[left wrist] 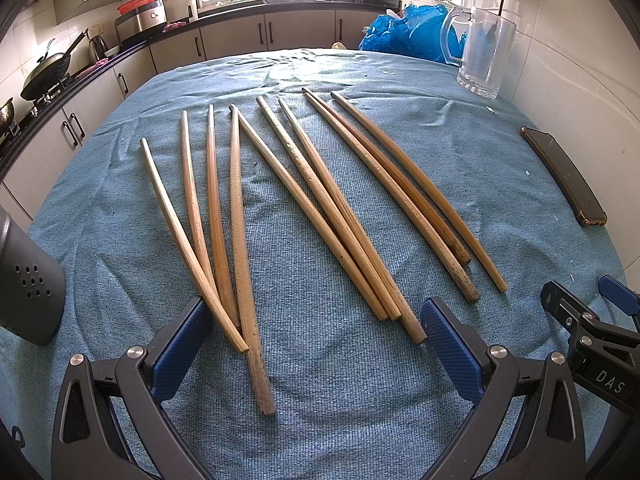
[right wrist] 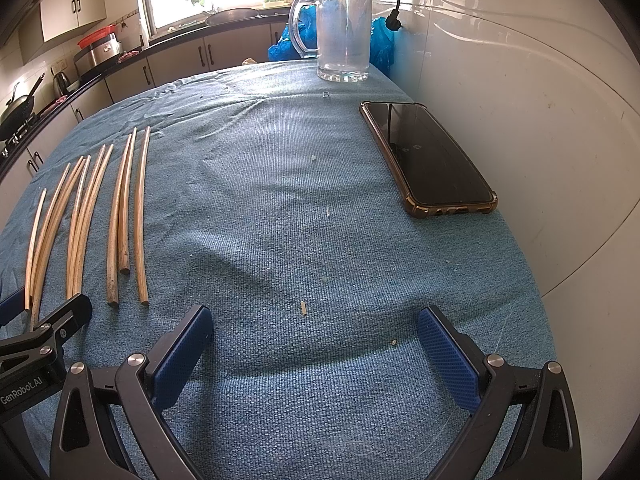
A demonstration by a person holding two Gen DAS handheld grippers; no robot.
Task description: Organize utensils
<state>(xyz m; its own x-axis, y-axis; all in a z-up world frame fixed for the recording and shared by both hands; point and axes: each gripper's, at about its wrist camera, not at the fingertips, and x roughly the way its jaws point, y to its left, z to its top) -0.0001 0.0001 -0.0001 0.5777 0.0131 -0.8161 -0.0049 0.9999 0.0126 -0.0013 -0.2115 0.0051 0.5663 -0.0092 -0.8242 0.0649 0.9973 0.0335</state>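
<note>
The chopsticks (left wrist: 304, 208) lie loose on the blue cloth (left wrist: 328, 360), fanned in three rough groups with their near ends toward the grippers; none is lifted or held. The left gripper (left wrist: 316, 340) sits low over the cloth with its jaws spread wide and empty, the near ends of the left and middle groups lying between its blue pads (left wrist: 452, 352). The right gripper (right wrist: 314, 348) is likewise wide apart and empty, over bare cloth just to the right of the chopsticks. A clear glass mug (right wrist: 343, 34) stands upright at the far edge of the table, well apart from the chopsticks, and a phone (right wrist: 428, 158) lies flat near the right wall. Judged from this layout, the task is at its start: no chopstick has been gathered. The mug is the likely container. The next move calls for centring one gripper on a single chopstick or tight group, closing firmly near its end, and keeping neighbouring sticks undisturbed.
</note>
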